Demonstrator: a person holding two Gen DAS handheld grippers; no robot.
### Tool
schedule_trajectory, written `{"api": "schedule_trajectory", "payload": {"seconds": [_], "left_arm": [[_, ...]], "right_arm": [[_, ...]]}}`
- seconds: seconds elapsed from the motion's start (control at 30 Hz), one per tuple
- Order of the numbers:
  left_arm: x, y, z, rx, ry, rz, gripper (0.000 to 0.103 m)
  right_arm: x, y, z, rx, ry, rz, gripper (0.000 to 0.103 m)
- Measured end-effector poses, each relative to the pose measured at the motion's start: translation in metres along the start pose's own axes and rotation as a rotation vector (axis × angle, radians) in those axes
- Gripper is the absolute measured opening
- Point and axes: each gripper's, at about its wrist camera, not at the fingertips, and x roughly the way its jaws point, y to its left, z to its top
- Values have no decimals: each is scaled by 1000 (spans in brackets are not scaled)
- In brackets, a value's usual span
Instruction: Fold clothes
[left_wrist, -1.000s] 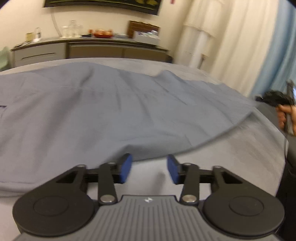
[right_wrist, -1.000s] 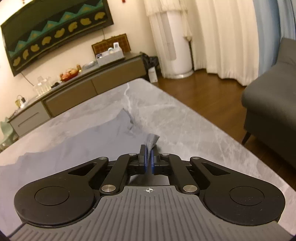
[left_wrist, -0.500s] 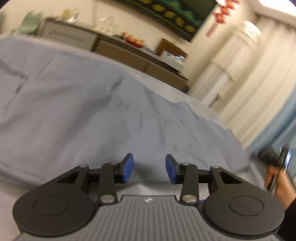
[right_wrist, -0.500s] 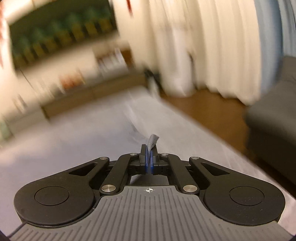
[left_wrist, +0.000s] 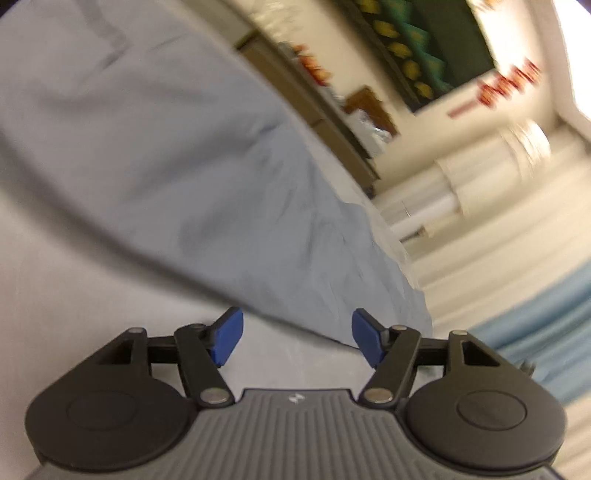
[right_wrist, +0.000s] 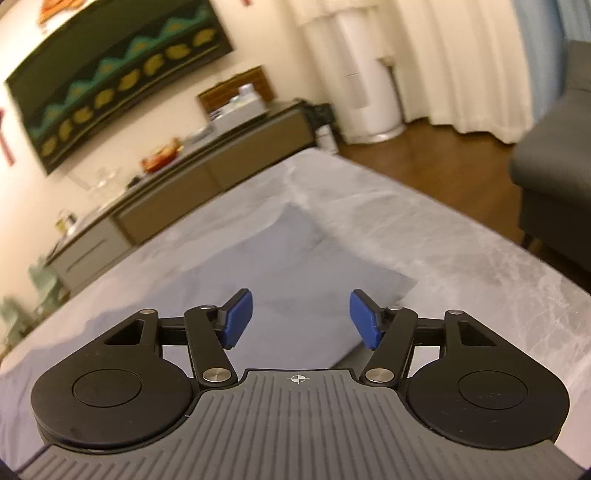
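A blue-grey garment (left_wrist: 177, 155) lies spread on the grey marbled table (left_wrist: 55, 280). In the left wrist view its near edge runs just beyond my left gripper (left_wrist: 297, 341), which is open and empty, tilted, above the bare table. In the right wrist view the garment (right_wrist: 295, 273) lies flat with a corner toward the right. My right gripper (right_wrist: 301, 319) is open and empty, just above the cloth.
A long sideboard (right_wrist: 207, 184) with dishes and a box stands beyond the table's far edge. White curtains (right_wrist: 443, 55) and a white cylinder appliance (right_wrist: 365, 85) stand at the back right. A dark sofa (right_wrist: 554, 177) sits right of the table (right_wrist: 480, 266), over wood floor.
My right gripper has opened and let go of the cloth corner, which now lies flat. My left gripper has opened wider and rolled, its view swinging right along the garment edge.
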Motion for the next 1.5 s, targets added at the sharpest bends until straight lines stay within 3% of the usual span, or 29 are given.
{"api": "schedule_trajectory", "payload": {"seconds": [0.2,0.3,0.37,0.43,0.53,0.57,0.67,0.73,0.77,0.83,0.93,1.1,1.17,1.23,1.27,1.33,1.47,1.5], "left_arm": [[4,10,18,-75,-68,12,61],[5,-1,31,-52,-116,-7,57],[2,-6,35,-40,-153,-28,57],[1,-12,39,-30,-187,-46,57],[6,-18,32,-13,-163,-33,57],[6,-21,27,2,-145,-41,57],[10,-35,8,99,-88,-17,58],[14,-42,-1,133,-63,-14,58],[16,-45,-5,143,-52,-16,58],[20,-52,-11,163,-31,-28,58],[25,-60,-18,196,1,-55,61],[46,-63,-24,238,36,-14,63],[53,-61,-21,231,17,31,61],[52,-48,-9,143,-41,45,60],[49,-40,-4,90,-67,27,61],[45,-25,9,6,-116,-11,62],[48,-12,23,-22,-141,15,51],[49,-11,27,-34,-148,19,47]], "right_arm": [[14,17,-20,9,111,64,59],[13,41,-31,-41,167,190,58],[11,66,-41,-120,230,318,58],[6,96,-53,-256,282,438,63],[-7,142,-85,-554,292,535,69],[-11,157,-97,-671,274,536,70],[-17,189,-137,-1029,178,417,69],[-14,198,-155,-1167,127,351,60],[-12,201,-154,-1168,109,349,54],[-10,207,-142,-1103,106,376,13],[-7,206,-111,-914,87,420,9],[8,201,-86,-728,109,440,8],[10,199,-89,-746,110,431,8],[13,202,-98,-811,100,387,11],[15,204,-105,-841,88,347,17],[22,202,-107,-875,64,270,41],[37,186,-96,-818,63,197,38],[40,181,-92,-784,69,192,26]]}}
